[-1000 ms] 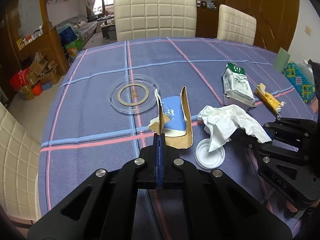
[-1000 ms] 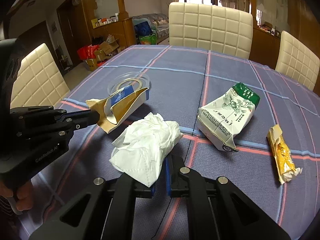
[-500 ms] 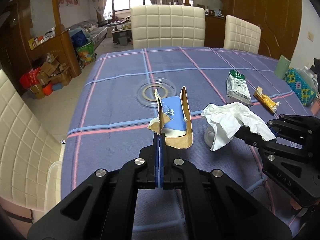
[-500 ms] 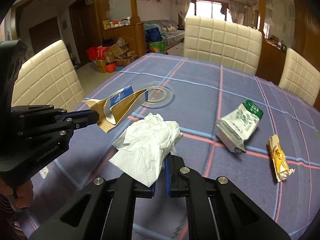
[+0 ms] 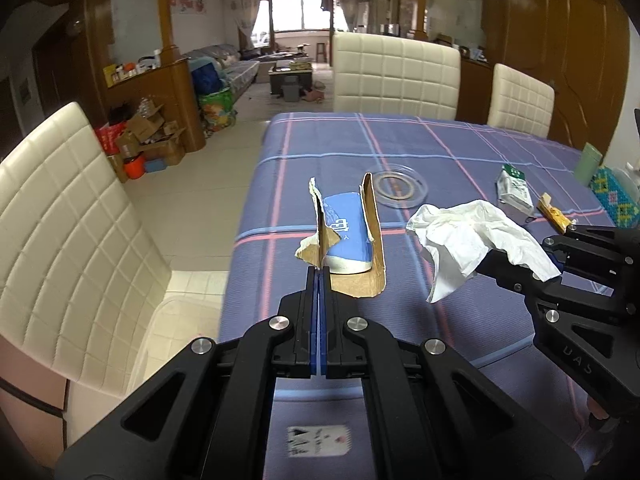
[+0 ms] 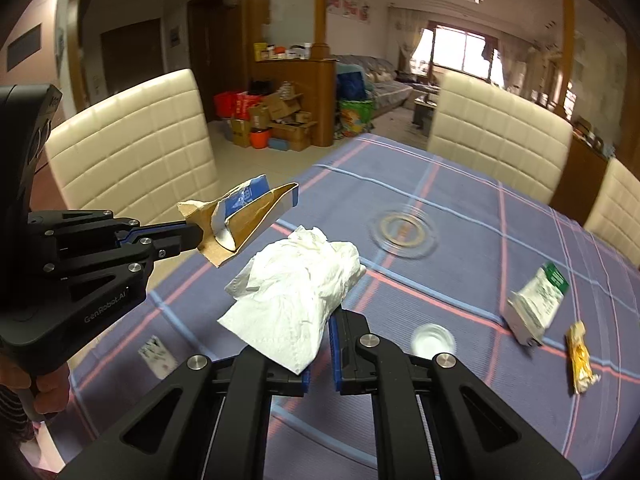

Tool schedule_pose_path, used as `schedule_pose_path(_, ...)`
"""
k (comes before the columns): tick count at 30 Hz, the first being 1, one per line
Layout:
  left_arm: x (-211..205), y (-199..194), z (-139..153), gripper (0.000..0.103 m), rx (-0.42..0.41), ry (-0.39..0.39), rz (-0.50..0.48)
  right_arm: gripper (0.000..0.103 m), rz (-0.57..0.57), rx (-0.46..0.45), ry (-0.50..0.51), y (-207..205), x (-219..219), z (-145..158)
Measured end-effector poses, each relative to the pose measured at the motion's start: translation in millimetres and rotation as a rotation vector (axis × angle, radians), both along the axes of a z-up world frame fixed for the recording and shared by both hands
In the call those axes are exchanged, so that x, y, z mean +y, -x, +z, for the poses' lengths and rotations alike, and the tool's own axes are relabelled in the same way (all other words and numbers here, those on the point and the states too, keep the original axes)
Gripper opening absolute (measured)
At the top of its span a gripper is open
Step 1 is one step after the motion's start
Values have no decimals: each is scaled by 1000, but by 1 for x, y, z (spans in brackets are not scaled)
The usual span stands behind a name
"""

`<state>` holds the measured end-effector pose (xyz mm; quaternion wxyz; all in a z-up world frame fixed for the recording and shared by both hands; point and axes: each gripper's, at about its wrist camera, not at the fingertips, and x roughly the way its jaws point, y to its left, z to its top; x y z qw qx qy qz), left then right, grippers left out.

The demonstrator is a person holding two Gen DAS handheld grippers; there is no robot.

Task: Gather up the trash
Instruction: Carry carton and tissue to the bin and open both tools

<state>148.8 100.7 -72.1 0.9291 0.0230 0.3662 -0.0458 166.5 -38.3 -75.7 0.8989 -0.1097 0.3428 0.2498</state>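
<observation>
Right wrist view: two hand-held grippers; left [image 6: 194, 236] clamps torn box [image 6: 240, 216], right [image 6: 320, 356] clamps tissue [image 6: 296, 296].

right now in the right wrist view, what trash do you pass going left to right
torn blue carton in the left gripper → crumpled tissue in the right gripper → white lid → green and white carton → yellow wrapper

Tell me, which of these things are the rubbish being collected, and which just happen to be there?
Rubbish:
torn blue carton, held by left gripper
crumpled tissue, held by right gripper
white-and-green carton
yellow wrapper
white lid, probably

Just there:
clear glass disc
cream chairs
tablecloth
</observation>
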Motion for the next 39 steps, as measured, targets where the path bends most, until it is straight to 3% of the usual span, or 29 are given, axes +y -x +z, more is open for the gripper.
schedule_pose_path(14, 81, 25, -6, 1, -2, 4, 144, 7, 135, -14, 35, 7, 81, 3)
schedule_pose_path(25, 131, 37, -19, 1, 9, -31, 242, 7, 194, 6, 51, 4, 120, -7)
schedule_pose_path(39, 146, 44, -27, 4, 36, -22, 282, 7, 214, 21, 60, 4, 133, -14)
